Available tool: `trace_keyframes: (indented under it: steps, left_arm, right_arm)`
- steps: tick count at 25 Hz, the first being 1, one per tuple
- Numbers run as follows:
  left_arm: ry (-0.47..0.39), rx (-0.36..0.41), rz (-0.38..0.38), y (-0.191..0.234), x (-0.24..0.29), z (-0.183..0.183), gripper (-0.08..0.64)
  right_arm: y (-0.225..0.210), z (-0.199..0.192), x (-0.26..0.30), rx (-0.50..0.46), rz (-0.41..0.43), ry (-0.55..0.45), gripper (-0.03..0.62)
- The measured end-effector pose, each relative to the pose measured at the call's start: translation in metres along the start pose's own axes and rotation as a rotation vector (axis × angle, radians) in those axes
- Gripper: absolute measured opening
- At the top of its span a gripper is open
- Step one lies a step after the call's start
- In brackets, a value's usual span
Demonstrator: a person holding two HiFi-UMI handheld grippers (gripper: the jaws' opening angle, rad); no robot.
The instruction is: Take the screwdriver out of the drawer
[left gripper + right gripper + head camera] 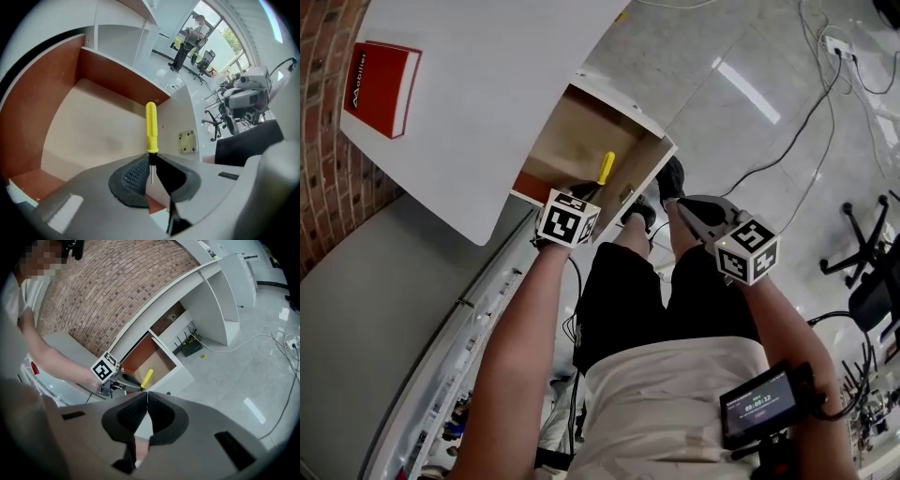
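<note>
Brick wall behind, white tabletop (469, 122) with one red book (382, 86), one wooden drawer (581, 141) pulled open. Left tongs (151, 161) are clamped on the shaft of the one yellow-handled screwdriver (151, 126), over the drawer. Right tongs (147, 398) are pressed together, empty.

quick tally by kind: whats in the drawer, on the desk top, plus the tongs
yellow-handled screwdriver: 1
open wooden drawer: 1
red book: 1
tongs: 2 (left tongs gripping the screwdriver's shaft, right tongs closed, empty)
total: 5
</note>
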State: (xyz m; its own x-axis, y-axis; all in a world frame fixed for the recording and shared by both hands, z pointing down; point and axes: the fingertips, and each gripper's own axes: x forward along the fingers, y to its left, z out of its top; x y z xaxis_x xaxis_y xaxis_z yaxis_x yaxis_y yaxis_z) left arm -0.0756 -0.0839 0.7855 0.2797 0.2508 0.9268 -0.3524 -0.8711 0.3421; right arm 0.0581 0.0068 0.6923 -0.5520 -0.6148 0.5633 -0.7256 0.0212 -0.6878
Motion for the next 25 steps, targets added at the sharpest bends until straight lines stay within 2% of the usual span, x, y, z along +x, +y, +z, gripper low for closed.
trace_keyframes:
  steps: [6,17,25]
  left_arm:
    - [-0.083,-0.02,0.024,-0.013,-0.026,0.012,0.043]
    - [-0.225,-0.111,0.066,-0.027,-0.074,0.023,0.044]
    - [-0.294,-0.165,0.091,-0.038,-0.105,0.024,0.043]
  right_arm:
    - [0.008,0.011,-0.002,-0.031,0.015,0.024,0.006]
    - [0.021,0.038,-0.003,-0.089,0.04,0.062,0.006]
    - [0.034,0.053,-0.006,-0.135,0.063,0.098,0.006]
